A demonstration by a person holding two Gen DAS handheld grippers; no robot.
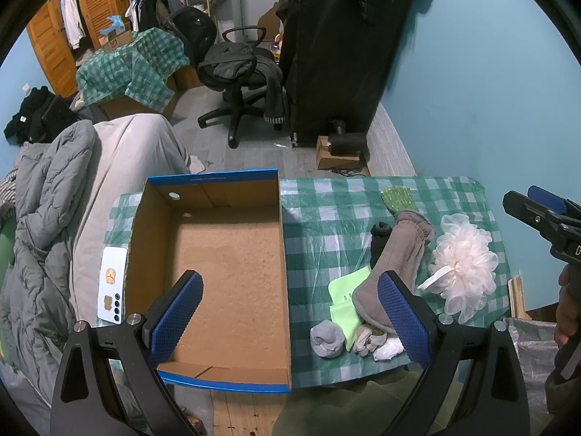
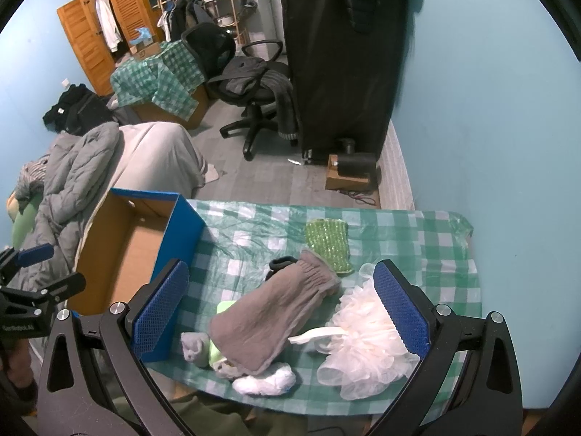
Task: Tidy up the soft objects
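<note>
An empty cardboard box with blue rim (image 1: pixel 218 181) (image 2: pixel 181 218) sits on the left of the checked table. Right of it lie a grey mitt (image 1: pixel 395 261) (image 2: pixel 276 316), a white mesh bath pouf (image 1: pixel 464 269) (image 2: pixel 366 341), a green knitted cloth (image 1: pixel 399 198) (image 2: pixel 328 247), a light green cloth (image 1: pixel 345 294), a grey sock ball (image 1: pixel 326 339) (image 2: pixel 194 347), a white wad (image 2: pixel 265 381) and a black item (image 1: pixel 379 243). My left gripper (image 1: pixel 290 312) is open above the box's right wall. My right gripper (image 2: pixel 279 298) is open above the mitt.
The green checked tablecloth (image 1: pixel 326 196) covers the table. A white phone (image 1: pixel 112 283) lies left of the box. A bed with a grey duvet (image 1: pixel 43 218) is on the left. A black office chair (image 1: pixel 236 72) and a tall black wardrobe (image 1: pixel 337 54) stand beyond.
</note>
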